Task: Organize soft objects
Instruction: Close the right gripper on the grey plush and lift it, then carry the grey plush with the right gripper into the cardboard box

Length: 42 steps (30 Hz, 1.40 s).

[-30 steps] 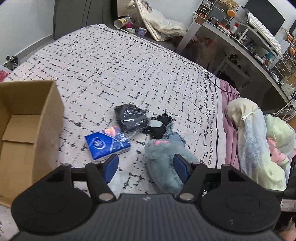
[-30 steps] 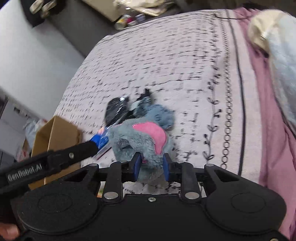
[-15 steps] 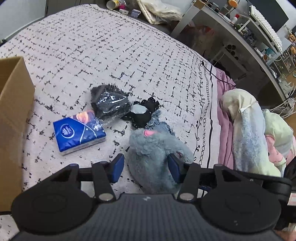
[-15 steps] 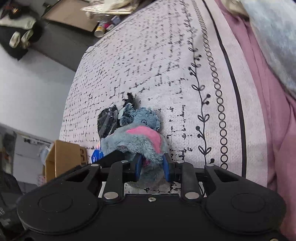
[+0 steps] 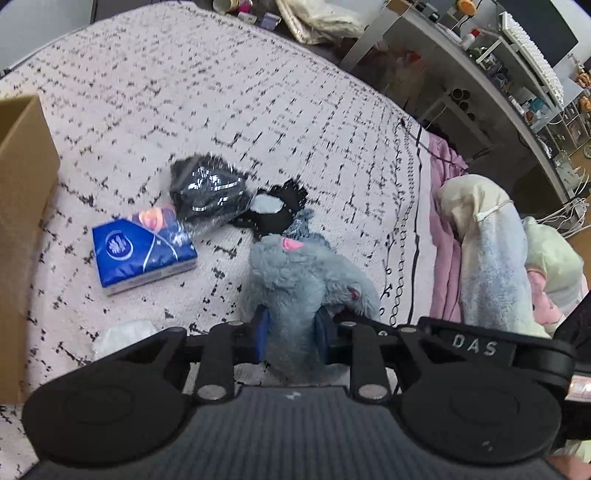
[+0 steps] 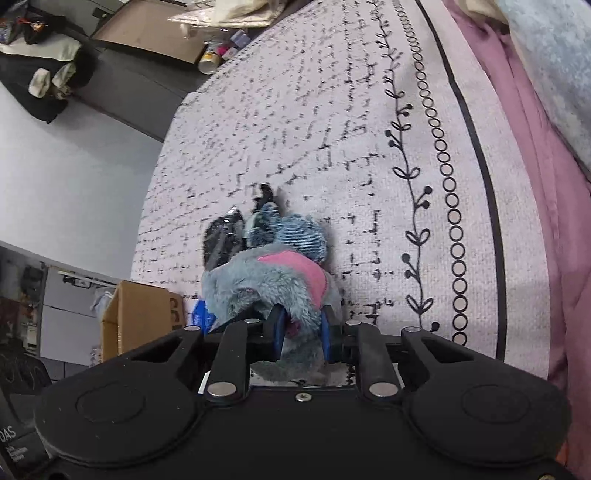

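Note:
A grey plush toy (image 5: 295,280) with pink patches lies on the patterned bedspread (image 5: 258,110). My left gripper (image 5: 291,332) is shut on its near end. My right gripper (image 6: 301,328) is shut on another part of the same plush toy (image 6: 266,288). Beyond it lie a blue denim soft piece (image 6: 299,236), a black and white soft item (image 5: 273,210), a black item in clear wrap (image 5: 207,188) and a blue tissue pack (image 5: 142,251). An open cardboard box (image 5: 18,206) stands at the left.
White crumpled tissue (image 5: 122,332) lies near my left gripper. A pink sheet (image 5: 443,229) and a pile of pale towels and clothes (image 5: 495,251) lie at the right. A cluttered desk (image 5: 498,66) stands beyond the bed. Bags and cups (image 5: 314,18) sit on the floor.
My left gripper has moved in and closed on the grey plush toy. My right gripper stays shut on the toy and has tilted, and the toy has lifted a little.

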Motion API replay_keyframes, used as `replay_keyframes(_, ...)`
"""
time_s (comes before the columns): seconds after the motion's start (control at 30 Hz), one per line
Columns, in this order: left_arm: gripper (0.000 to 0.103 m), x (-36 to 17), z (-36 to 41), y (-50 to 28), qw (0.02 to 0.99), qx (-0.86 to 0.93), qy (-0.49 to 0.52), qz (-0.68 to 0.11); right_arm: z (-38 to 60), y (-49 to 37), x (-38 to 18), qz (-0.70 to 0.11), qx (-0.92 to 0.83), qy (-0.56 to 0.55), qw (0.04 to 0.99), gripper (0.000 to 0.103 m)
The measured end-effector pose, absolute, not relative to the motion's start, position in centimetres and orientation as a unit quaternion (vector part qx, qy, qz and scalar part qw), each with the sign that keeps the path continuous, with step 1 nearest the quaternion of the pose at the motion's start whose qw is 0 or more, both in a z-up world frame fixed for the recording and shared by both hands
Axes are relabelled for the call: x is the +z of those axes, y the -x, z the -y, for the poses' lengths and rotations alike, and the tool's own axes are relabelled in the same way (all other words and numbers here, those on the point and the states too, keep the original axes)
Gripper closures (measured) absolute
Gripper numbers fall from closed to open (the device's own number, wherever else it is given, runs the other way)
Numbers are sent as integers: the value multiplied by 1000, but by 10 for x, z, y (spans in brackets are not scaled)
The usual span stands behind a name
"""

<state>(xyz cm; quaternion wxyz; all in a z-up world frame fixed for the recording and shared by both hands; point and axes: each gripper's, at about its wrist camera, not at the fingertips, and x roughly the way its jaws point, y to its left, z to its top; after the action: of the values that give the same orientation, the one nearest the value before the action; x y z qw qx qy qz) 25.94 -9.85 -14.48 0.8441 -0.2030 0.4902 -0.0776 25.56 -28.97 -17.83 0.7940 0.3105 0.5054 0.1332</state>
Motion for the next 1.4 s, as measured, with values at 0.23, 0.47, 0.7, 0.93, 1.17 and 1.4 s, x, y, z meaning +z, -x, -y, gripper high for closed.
replay_keyframes(0.23,79,-117,86,-247,858,-80,208,-462,286,-243,-155,-466,175,-310,810,84)
replay_keyframes(0.47,79,-89,73,-230,875,-78,202,-434,278,-233,-134,-430,217,-310,820,84)
replay_keyframes(0.7,79,-64,54,-213,886,-70,201,-411,260,-222,-116,-401,252,-303,827,84)
replay_keyframes(0.93,79,-49,26,-199,891,-62,210,-397,235,-212,-102,-383,281,-290,831,84)
replay_keyframes(1.17,79,-36,2,-186,899,-43,209,-383,206,-204,-100,-363,300,-285,835,84)
replay_keyframes(1.4,79,-30,-30,-177,903,-31,213,-372,174,-199,-92,-349,320,-272,838,84)
